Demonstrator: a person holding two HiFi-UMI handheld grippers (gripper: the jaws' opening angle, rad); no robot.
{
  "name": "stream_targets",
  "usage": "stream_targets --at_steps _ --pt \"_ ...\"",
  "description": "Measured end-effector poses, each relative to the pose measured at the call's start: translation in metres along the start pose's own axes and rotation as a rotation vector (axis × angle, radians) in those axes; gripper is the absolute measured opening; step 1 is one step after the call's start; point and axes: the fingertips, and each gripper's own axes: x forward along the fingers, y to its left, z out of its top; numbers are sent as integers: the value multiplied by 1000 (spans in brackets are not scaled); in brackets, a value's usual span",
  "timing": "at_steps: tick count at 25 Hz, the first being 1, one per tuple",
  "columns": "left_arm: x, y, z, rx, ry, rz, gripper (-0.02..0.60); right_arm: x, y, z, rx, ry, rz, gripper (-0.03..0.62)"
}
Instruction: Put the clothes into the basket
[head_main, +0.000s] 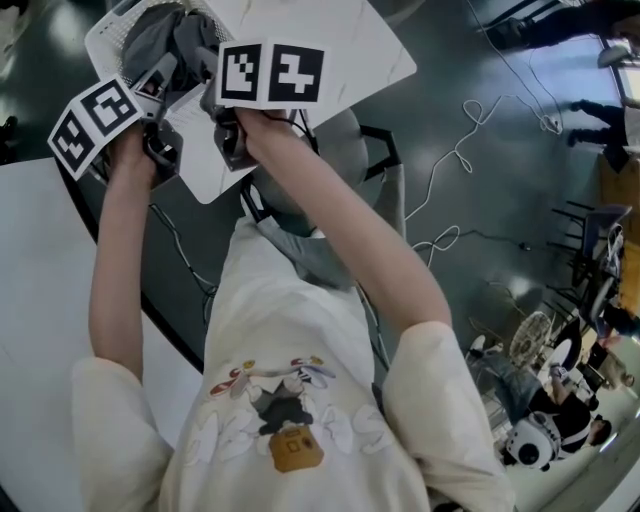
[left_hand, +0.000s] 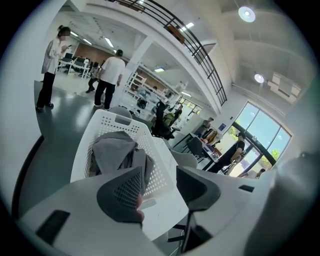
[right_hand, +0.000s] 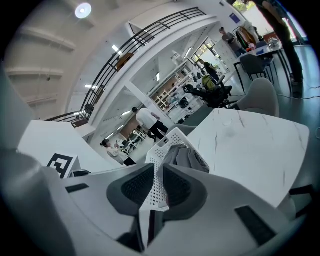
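Head view puts the grey clothes heaped inside the basket. Beside the basket, the left gripper stands part open and empty, the right gripper pinched together on nothing. Either, pulled away carelessly, could catch the perforated wall and tip the basket.

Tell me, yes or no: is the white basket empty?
No, gray clothes lie piled inside the basket.
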Motion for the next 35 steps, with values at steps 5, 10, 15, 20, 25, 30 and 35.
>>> stream_targets --at_steps 5,10,15,20,25,30,35 --pt "-30 -17 -17 14 -23 4 195 -35 6 -12 -5 -1 26 50" --pt "-55 -36 -40 15 -43 -6 171 -64 7 -23 -10 -8 65 44" --pt "-88 -53 -59 61 -73 15 108 -97 17 -20 -38 -46 87 38" --pt "-117 -68 -71 133 -129 68 11 -127 22 -19 -102 -67 111 37" --pt "-134 -85 -80 172 -178 61 11 -149 26 -24 -153 -80 132 35" --pt "-155 -107 -98 164 -222 65 9 -183 37 -39 -201 -88 192 35" --pt "-179 -137 -118 189 -283 22 9 -222 42 -54 -256 -131 233 35"
